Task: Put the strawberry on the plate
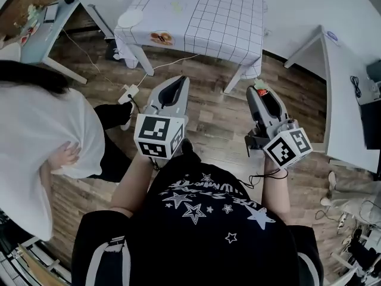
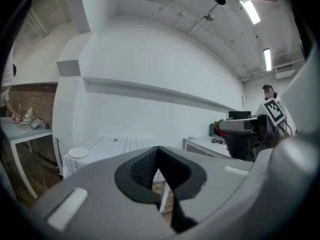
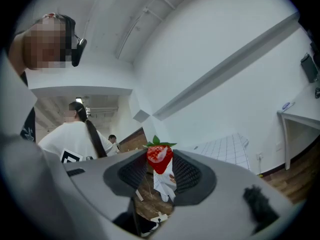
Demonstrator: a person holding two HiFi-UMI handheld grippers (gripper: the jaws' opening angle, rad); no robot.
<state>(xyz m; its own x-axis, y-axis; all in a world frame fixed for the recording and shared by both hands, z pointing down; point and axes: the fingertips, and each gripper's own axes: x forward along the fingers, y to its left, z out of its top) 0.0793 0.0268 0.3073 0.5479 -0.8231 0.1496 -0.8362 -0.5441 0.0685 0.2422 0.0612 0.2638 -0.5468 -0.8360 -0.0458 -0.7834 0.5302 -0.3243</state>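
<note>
A red strawberry with green leaves is pinched between the jaws of my right gripper. In the head view the strawberry shows at the tip of the right gripper, held over the wooden floor in front of the table. A small white plate lies on the near left corner of the checked tablecloth; the plate also shows in the left gripper view. My left gripper is shut with nothing in it, level with the right one and short of the table.
A person in a white shirt stands close at my left. A white desk runs along the right. A power strip and cable lie on the floor near the table leg. A brownish item sits at the table's front edge.
</note>
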